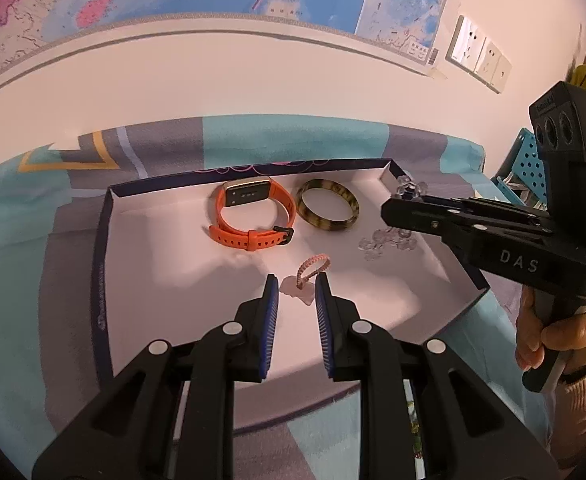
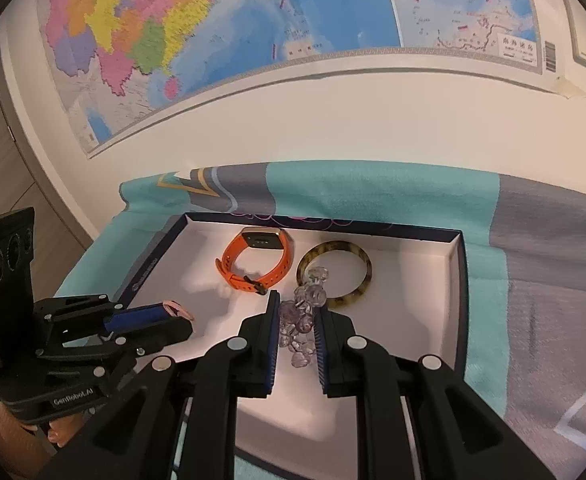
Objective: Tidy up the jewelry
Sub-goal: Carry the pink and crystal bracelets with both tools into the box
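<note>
**Both claws carry jewelry over the tray**

A pink charm [image 1: 298, 289] with a braided loop sits pinched between the fingers of the left claw [image 1: 296, 280], held above the white floor of the tray [image 1: 153, 280]. From the right wrist view the same loop [image 2: 179, 309] shows at the tip of the left claw, over the tray's left edge. The right claw [image 2: 296, 300] is clenched on a string of clear beads [image 2: 305, 312]; some beads bunch between its blue pads and others hang beyond the tips. In the left wrist view these beads [image 1: 385, 242] dangle under the right claw [image 1: 391, 206] near the tray's right wall.

Two pieces lie in the far part of the tray: an orange watch [image 1: 253, 216] with its strap buckled, and just right of it a mottled bangle [image 1: 328, 211]. They lie side by side and close, though it is hard to tell if they touch.

The tray has dark blue walls and rests on a teal and grey cloth [image 2: 373, 188]. A hand [image 1: 549, 340] grips the right claw's handle. A map [image 2: 213, 20] hangs on the pale wall behind, with sockets [image 1: 477, 52] to its right.
</note>
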Demonstrator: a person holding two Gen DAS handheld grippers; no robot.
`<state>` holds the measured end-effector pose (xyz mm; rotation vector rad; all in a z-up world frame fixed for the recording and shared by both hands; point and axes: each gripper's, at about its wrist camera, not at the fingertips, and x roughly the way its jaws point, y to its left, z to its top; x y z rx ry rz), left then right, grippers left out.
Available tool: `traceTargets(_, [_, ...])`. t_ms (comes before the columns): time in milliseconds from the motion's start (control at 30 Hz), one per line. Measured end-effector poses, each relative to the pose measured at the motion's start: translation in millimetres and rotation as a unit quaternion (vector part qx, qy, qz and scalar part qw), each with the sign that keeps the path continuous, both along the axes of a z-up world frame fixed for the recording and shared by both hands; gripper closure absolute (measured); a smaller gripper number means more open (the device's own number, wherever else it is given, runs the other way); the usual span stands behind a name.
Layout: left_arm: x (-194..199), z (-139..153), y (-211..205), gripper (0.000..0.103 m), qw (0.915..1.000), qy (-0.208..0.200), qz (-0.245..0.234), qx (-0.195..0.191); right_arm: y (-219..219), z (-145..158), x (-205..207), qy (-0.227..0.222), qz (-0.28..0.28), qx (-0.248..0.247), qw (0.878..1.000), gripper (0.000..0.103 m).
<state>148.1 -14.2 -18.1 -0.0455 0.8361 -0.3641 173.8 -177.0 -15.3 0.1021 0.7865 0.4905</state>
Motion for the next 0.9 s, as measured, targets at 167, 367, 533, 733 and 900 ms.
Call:
traceTargets(167, [11.9,-6.9,-2.8,0.084,0.9999,0.012,0.004,0.003,5.1,-5.9,9.6,0.009,-0.002,-0.001,1.0,0.089])
traceTargets(367, [22.1,-13.3,-5.7,0.084,0.9997,0.024,0.006,0.006,8.7,-13.4,18.1,0.022,-0.006,-0.002,1.0,0.089])
traceTargets(533, [30.0,-17.9,-9.5,0.084,0.9993,0.033,0.011,0.013,9.7,-17.3,24.1,0.031,-0.011,-0.002,0.999,0.088])
traceTargets(733, [37.5,-20.8,-10.3,0.084,0.9988,0.044,0.016,0.016,8.5,-20.9,29.1,0.036,-0.019,-0.005,0.999,0.085])
traceTargets(900, [43.2,-23.5,-11.7,0.083,0.9985,0.049,0.018,0.018,5.5,-22.1,31.4,0.037,-0.027,-0.005,0.999,0.082])
